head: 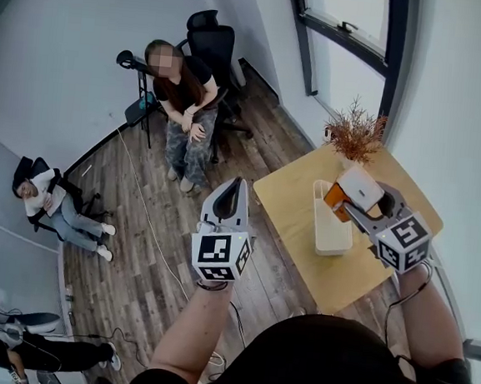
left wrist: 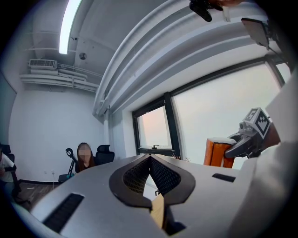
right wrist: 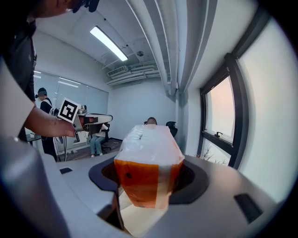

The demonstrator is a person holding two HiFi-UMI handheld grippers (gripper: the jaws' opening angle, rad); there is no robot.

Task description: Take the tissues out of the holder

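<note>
An orange and white pack of tissues (head: pixel 353 191) hangs in the air just above the yellow table (head: pixel 293 212), with my right gripper (head: pixel 363 203) shut on it. In the right gripper view the pack (right wrist: pixel 149 167) fills the space between the jaws, pressed on both sides. The white tissue holder (head: pixel 329 228) stands upright on the table right beside the pack, to its left. My left gripper (head: pixel 233 196) is held up over the floor, left of the table; its jaws meet at the tips (left wrist: pixel 150 159) with nothing between them. The left gripper view also shows the pack (left wrist: pixel 218 153).
A dried plant (head: pixel 354 134) stands at the table's far corner, close to the pack. A person sits on a black office chair (head: pixel 185 107) beyond the table; another sits at the left (head: pixel 51 204). A cable runs across the wooden floor (head: pixel 149 229).
</note>
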